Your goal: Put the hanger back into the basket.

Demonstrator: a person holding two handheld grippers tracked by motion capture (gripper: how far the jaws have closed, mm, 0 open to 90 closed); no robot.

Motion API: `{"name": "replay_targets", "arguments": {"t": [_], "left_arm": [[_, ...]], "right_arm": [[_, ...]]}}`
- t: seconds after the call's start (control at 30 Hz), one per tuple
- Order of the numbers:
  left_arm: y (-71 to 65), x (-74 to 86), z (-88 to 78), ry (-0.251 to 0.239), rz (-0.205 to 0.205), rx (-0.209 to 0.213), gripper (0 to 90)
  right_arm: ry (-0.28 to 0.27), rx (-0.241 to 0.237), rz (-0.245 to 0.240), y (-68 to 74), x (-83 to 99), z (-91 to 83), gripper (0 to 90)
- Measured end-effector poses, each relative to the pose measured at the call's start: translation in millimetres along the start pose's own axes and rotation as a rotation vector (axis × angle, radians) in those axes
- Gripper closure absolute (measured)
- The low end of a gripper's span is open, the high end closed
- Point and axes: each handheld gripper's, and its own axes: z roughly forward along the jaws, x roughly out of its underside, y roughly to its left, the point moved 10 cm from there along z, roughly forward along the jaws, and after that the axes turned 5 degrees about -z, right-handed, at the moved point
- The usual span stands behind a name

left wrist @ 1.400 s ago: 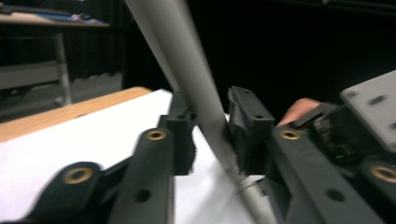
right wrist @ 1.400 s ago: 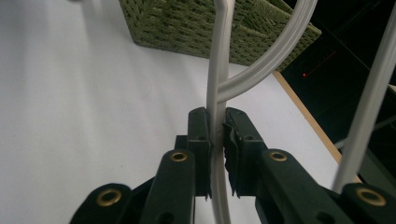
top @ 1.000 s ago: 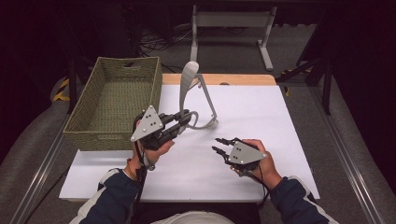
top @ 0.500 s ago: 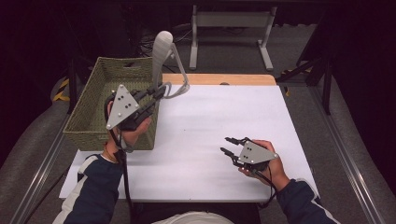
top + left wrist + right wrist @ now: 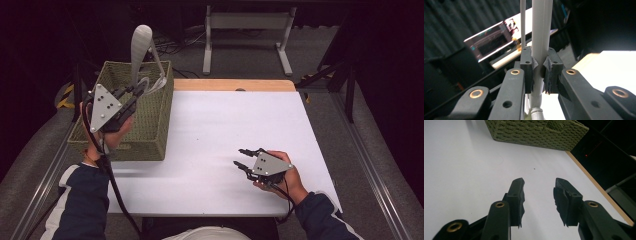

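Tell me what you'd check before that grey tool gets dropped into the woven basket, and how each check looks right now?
1. Left gripper clamped on the grey tool: ok, jaws pinch its stem.
2. Tool over the green basket: ok, it appears to hang above the far end in the high view.
3. Space inside the basket: cannot tell, the interior is partly hidden.
4. Right gripper out of the way: ok, open, low over the white table.
5. Left gripper's cable free of snags: cannot tell.
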Motion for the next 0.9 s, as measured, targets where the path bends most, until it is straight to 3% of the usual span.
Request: {"name": "replay_targets", "arguments": {"t": [0.17,0.27,0.4,0.43,0.5,0.57,0.6,0.63,0.67,0.77,0.9], "left_arm": [[26.9,33.4,-2.8,0.067,-0.021,-0.049,79.8],[39.2,49.9,-4.0,0.104,0.003,-0.083,79.8],[44.9,64.2,-4.0,0.113,0.000,-0.049,79.8],[49.9,73.1,0.3,0.143,0.023,-0.059,79.7],[53.5,76.4,2.6,0.156,0.031,-0.067,79.8],[66.4,85.8,8.8,0.176,0.022,-0.081,79.7],[66.4,85.8,8.8,0.176,0.022,-0.081,79.7],[73.0,96.1,13.9,0.210,0.020,-0.083,79.7],[73.0,96.1,13.9,0.210,0.020,-0.083,79.7],[80.1,114.1,22.2,0.269,0.041,-0.089,79.7],[83.4,128.1,27.2,0.312,0.030,-0.085,79.5]], "right_arm": [[0.011,-0.017,0.003,3.7,1.9,4.1,59.3],[0.016,-0.032,0.000,6.4,2.5,5.8,59.2],[0.028,-0.050,-0.002,10.5,4.9,9.3,59.1],[0.033,-0.052,-0.005,11.1,5.7,10.4,58.9],[0.037,-0.055,-0.004,11.9,6.3,11.8,58.8],[0.040,-0.055,-0.011,11.8,6.4,12.3,58.6],[0.041,-0.058,-0.005,11.6,6.9,12.8,58.4],[0.043,-0.061,0.004,11.5,7.9,13.5,58.2],[0.043,-0.061,0.004,11.5,7.9,13.5,58.2],[0.051,-0.065,0.003,12.1,9.4,14.8,58.1],[0.040,-0.061,0.009,10.4,7.4,12.5,57.3]]}}
